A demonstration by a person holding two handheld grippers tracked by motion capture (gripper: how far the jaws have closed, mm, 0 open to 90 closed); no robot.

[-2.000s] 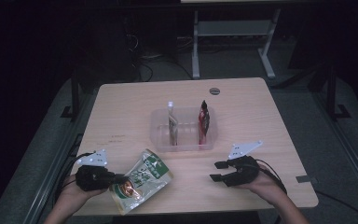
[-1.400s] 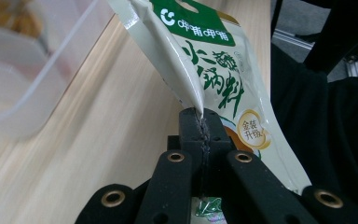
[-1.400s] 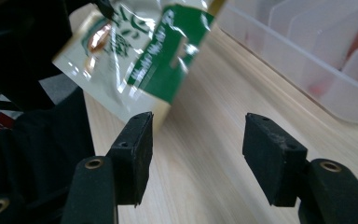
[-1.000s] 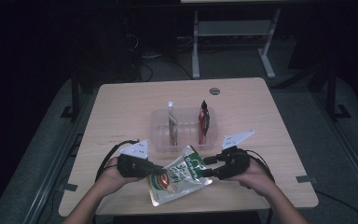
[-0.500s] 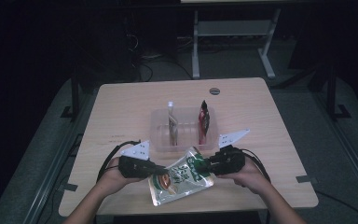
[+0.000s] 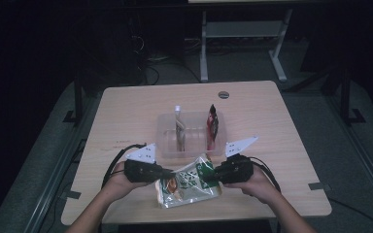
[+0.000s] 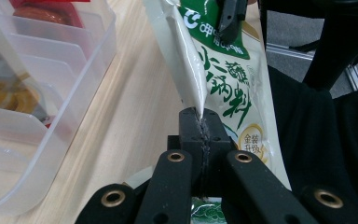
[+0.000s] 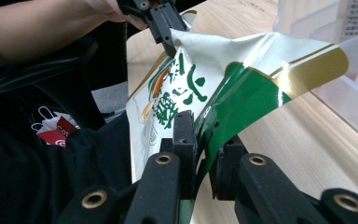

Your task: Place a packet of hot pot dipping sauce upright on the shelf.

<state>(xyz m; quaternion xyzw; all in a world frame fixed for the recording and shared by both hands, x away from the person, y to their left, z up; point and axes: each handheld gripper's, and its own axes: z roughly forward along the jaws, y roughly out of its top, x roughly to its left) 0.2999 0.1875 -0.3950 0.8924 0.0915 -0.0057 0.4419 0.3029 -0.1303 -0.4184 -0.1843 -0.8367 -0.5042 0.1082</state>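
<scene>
A green and white pouch (image 6: pixel 189 183) with printed characters is stretched between both grippers just above the table's front edge. My left gripper (image 6: pixel 161 173) is shut on its left edge; in the left gripper view the jaws (image 7: pixel 200 122) pinch the pouch's white seam (image 7: pixel 223 70). My right gripper (image 6: pixel 213 175) holds the opposite end. Its jaws have just been closing, and in the right gripper view (image 8: pixel 204 130) they press on the pouch's green and gold edge (image 8: pixel 242 88). The left gripper (image 8: pixel 165 35) shows at the pouch's far end there.
A clear ribbed plastic tray (image 6: pixel 161 136) stands mid-table just behind the pouch, holding an upright beige pouch (image 6: pixel 178 127) and an upright red pouch (image 6: pixel 211 127). The wooden table (image 6: pixel 272 111) has bare room on both sides. The tray's wall (image 7: pixel 74 84) lies close beside the left gripper.
The left gripper brought the pouch from the front left to the middle. The right gripper came in from the right and closed on the pouch's other end.
</scene>
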